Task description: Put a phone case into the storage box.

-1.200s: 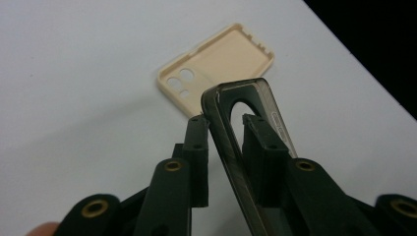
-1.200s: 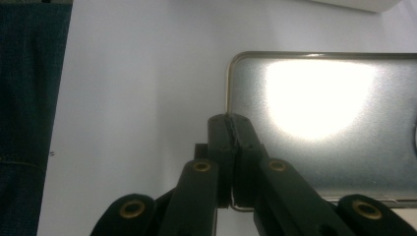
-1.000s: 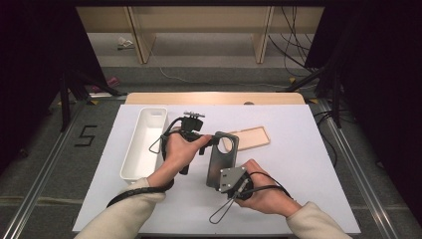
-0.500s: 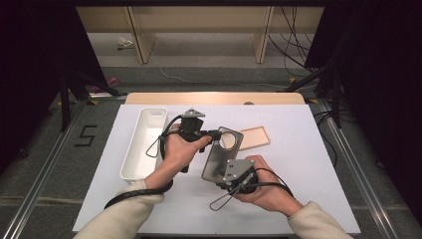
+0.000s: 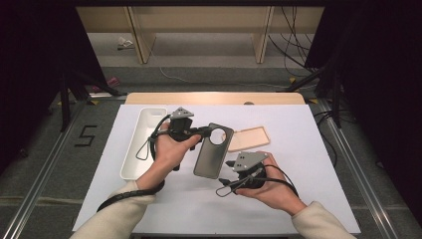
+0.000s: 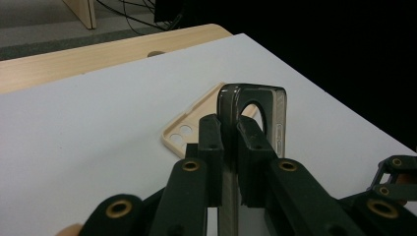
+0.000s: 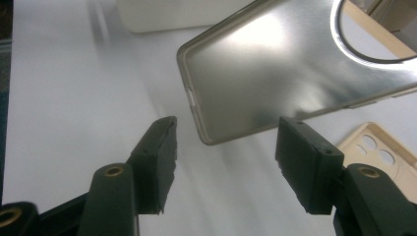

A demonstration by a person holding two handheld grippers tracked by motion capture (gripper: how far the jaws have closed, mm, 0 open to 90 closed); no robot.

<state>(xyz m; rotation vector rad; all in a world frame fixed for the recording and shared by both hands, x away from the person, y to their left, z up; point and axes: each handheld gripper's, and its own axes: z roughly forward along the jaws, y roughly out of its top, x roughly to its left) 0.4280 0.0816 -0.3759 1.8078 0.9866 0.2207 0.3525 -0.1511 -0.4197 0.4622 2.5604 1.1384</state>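
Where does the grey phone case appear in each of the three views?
High view: grey phone case at centre, its top end clamped in the left tongs.
Left gripper view: centre, edge-on between the jaws.
Right gripper view: upper right, beyond the open jaws.
Shared landmark: beige phone case.

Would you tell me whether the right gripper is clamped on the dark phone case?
No, in the right gripper view the right gripper has its jaws spread, and the dark phone case hangs beyond them, untouched by either pad.
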